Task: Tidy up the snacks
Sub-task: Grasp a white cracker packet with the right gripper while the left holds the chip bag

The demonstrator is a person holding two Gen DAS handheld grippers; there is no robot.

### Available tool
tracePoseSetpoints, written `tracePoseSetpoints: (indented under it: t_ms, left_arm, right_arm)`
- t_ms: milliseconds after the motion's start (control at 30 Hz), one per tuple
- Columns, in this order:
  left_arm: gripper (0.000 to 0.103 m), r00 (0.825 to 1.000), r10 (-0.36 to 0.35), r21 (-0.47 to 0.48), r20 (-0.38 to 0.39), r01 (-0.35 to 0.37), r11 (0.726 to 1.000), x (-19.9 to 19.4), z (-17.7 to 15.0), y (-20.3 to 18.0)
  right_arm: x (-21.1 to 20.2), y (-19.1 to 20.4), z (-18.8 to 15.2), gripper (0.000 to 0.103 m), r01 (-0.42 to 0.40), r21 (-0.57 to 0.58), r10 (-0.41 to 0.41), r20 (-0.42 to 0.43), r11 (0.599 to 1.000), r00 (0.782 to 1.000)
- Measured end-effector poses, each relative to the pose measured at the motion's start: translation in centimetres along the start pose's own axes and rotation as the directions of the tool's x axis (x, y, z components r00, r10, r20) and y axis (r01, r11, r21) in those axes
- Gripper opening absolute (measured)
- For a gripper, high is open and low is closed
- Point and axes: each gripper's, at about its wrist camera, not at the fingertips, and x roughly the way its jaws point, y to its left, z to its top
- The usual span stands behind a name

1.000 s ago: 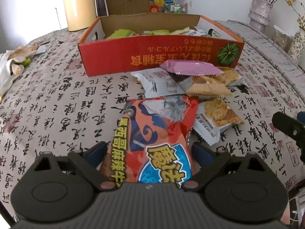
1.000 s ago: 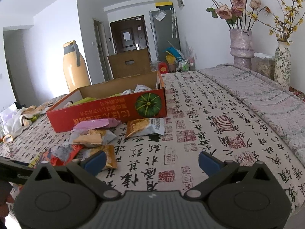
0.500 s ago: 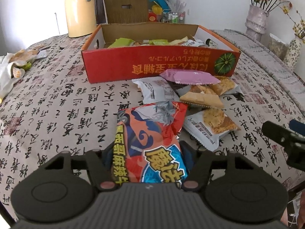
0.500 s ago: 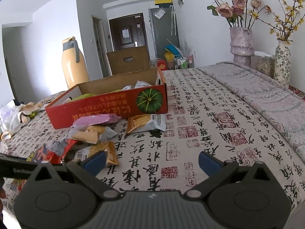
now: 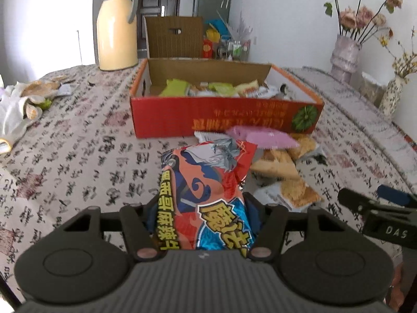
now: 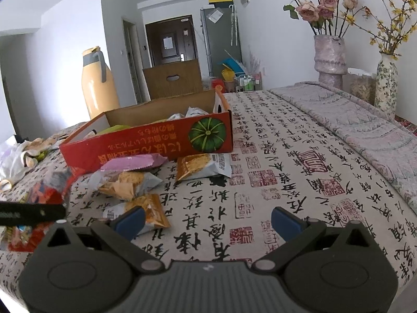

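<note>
A red and blue snack bag (image 5: 206,190) sits between the fingers of my left gripper (image 5: 202,208); its jaws are closing, the pads press its sides, and it hangs a little above the tablecloth. Ahead stands a red cardboard box (image 5: 226,114) with several packets inside. In front of the box lie a pink packet (image 5: 263,137) and cracker packets (image 5: 276,167). My right gripper (image 6: 207,220) is open over the bare cloth, with nothing between its fingers; a cracker packet (image 6: 148,211) lies by its left finger. The red bag (image 6: 49,190) also shows at the far left of the right wrist view.
A cream thermos jug (image 5: 117,28) stands behind the box at the left. A white cloth with scraps (image 5: 18,104) lies at the table's left edge. Two vases with flowers (image 6: 329,54) stand at the far right. A folded quilt (image 6: 365,120) covers the right side.
My left gripper's jaws have closed in on the red snack bag and lifted it off the cloth, closer to the box. The right gripper has stayed in place, open.
</note>
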Motion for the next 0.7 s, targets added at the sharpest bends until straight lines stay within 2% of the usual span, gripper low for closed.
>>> tracePoseSetpoints:
  t_ms: [167,333,700]
  left_arm:
    - [0.063,1.0,-0.007,-0.022,0.013,0.007,1.0,0.2,0.5,1.0]
    - [0.063,1.0,-0.009,-0.036,0.011,0.009,0.999,0.6,0.6,1.9]
    - [0.063,0.999,-0.032,-0.062,-0.002,0.032,0.998,1.1,0.5,3.2]
  right_arm:
    - [0.5,1.0,0.1,0.103,-0.001,-0.023,0.001,-0.008,1.0,1.0]
    - [1.3,2.9,0.4,0.103,-0.038,-0.07,0.037,-0.024,0.997,0.999]
    - [5.0,7.6,0.8,0.103,-0.105,-0.163,0.085,-0.126,0.981,0.988]
